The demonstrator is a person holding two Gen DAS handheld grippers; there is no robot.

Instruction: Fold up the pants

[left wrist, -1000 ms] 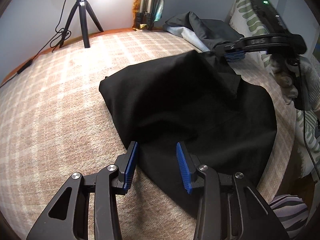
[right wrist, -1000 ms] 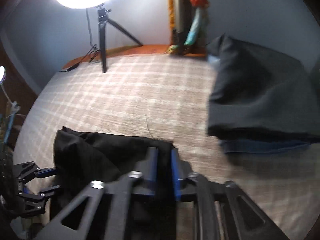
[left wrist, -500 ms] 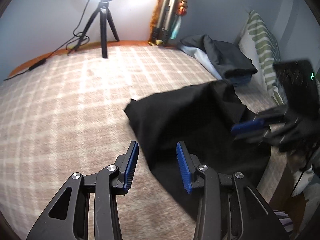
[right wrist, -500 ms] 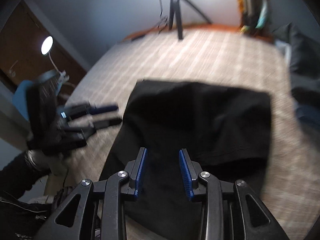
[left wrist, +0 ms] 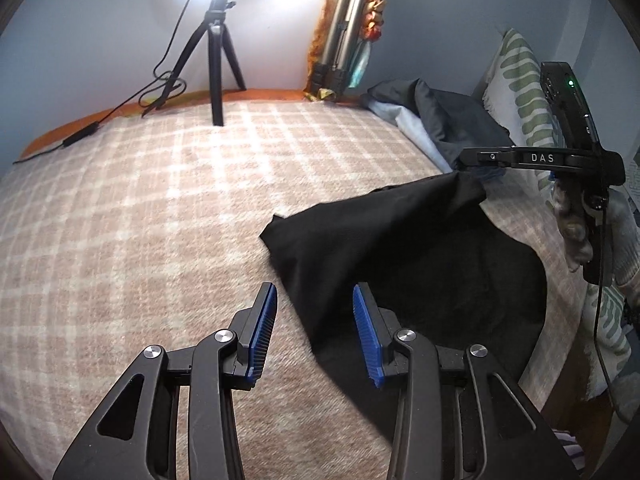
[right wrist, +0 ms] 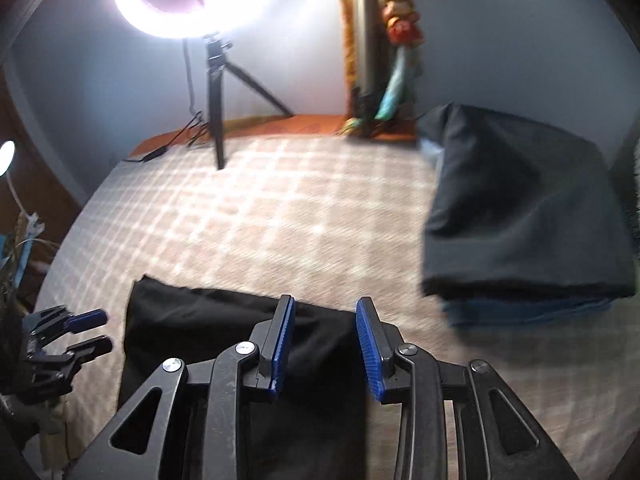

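The black pants [left wrist: 408, 256] lie folded on the checked blanket [left wrist: 160, 220], toward the bed's right edge. My left gripper [left wrist: 314, 320] is open and empty, hovering at the pants' near left edge. My right gripper [right wrist: 325, 340] is open and empty above the pants' far corner [right wrist: 224, 328]. In the left wrist view the right gripper [left wrist: 476, 162] sits over the raised far corner of the cloth; whether it touches is unclear. In the right wrist view the left gripper [right wrist: 86, 330] shows at the left, open.
A stack of folded dark garments [right wrist: 520, 208] lies at the back right, also in the left wrist view [left wrist: 444, 124]. A ring light on a tripod [right wrist: 216, 92] stands at the far edge with its cable. A striped pillow [left wrist: 524, 96] is at the right.
The right gripper let go of the pants a second ago and now stands open over the far corner. The left gripper stayed open and drew back leftward to the pants' edge.
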